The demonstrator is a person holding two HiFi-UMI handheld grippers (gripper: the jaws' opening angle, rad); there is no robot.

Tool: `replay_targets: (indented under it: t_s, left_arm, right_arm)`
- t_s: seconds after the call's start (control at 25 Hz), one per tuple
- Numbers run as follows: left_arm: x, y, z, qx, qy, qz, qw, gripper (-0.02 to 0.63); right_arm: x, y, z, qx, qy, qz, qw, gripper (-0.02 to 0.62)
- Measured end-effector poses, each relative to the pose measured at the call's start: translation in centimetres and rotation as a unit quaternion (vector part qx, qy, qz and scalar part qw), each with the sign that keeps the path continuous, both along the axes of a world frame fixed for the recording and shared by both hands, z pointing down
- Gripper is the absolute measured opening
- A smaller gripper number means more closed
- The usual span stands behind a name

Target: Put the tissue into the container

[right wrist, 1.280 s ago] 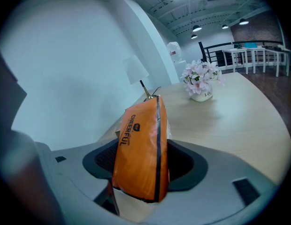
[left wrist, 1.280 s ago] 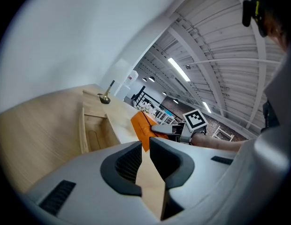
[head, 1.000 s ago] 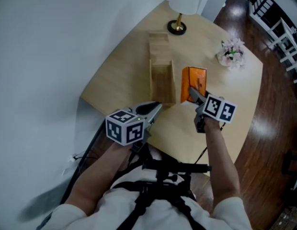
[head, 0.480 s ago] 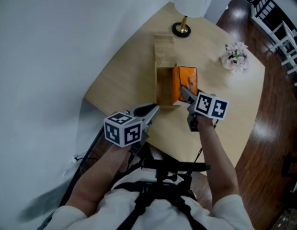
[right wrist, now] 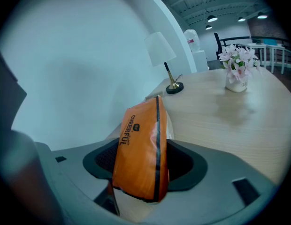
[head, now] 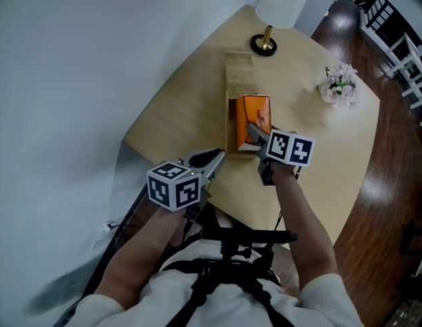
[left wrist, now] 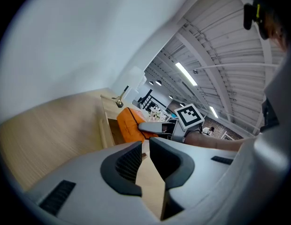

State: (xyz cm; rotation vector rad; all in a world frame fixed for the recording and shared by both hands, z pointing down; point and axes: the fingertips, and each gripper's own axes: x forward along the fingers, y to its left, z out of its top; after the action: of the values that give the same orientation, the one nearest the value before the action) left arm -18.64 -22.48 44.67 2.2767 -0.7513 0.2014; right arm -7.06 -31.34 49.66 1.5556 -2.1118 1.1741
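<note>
An orange tissue pack [head: 254,116] stands on edge between the jaws of my right gripper [head: 254,134], which is shut on its lower end. The pack hangs over the open near part of a long wooden container [head: 233,118] in the middle of the table. In the right gripper view the tissue pack [right wrist: 138,149] fills the gap of the right gripper [right wrist: 141,165]. My left gripper [head: 212,160] hovers at the table's near edge, short of the container, jaws together and empty. In the left gripper view the left gripper [left wrist: 145,143] points at the container [left wrist: 107,122] and the tissue pack [left wrist: 129,125].
A white-shaded lamp [head: 282,2] with a brass base [head: 264,44] stands behind the container. A small vase of pale flowers [head: 339,84] sits at the table's [head: 184,114] far right. A wall runs along the left; dark wood floor and chairs [head: 401,36] lie to the right.
My right gripper has carried the orange pack leftward, from beside the container to over its open part. The left gripper has shifted only slightly.
</note>
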Motion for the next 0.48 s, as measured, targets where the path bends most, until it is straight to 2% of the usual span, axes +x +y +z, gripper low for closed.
replay_targets:
  t_s: [0.48]
  left_arm:
    - [-0.2, -0.7, 0.9, -0.015, 0.002, -0.002, 0.9999, 0.034]
  right_arm:
    - [-1.6, -1.6, 2.1, -0.019, 0.016, 0.007, 1.0, 0.285]
